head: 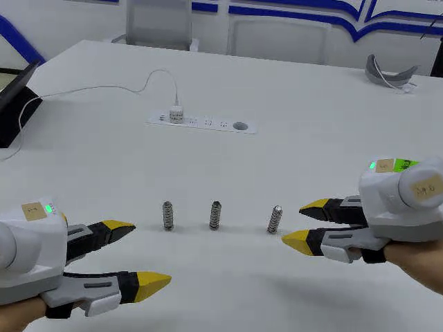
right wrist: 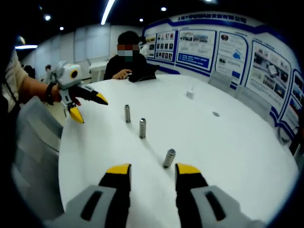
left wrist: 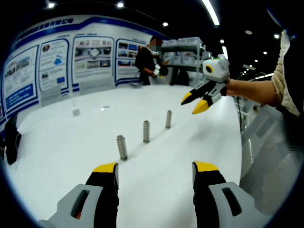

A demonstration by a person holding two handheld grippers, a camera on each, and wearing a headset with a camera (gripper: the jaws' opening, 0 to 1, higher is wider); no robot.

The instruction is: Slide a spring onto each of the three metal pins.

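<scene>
Three upright metal pins stand in a row on the white table, each wrapped in a spring: the left pin [head: 167,215] [left wrist: 122,147] [right wrist: 127,113], the middle pin [head: 215,215] [left wrist: 146,131] [right wrist: 142,128] and the right pin [head: 275,219] [left wrist: 168,119] [right wrist: 168,158], which tilts slightly. My left gripper [head: 142,252] [left wrist: 154,168] [right wrist: 89,108] is open at the lower left, short of the left pin. My right gripper [head: 309,221] [left wrist: 193,102] [right wrist: 148,170] is open just right of the right pin. Nothing is held between either pair of yellow-tipped fingers.
A white power strip [head: 201,123] with a plugged charger and cable lies further back on the table. A black device [head: 14,104] sits at the left edge. A grey headset [head: 387,73] lies at the far right. A seated person [right wrist: 127,61] is at the table's far side.
</scene>
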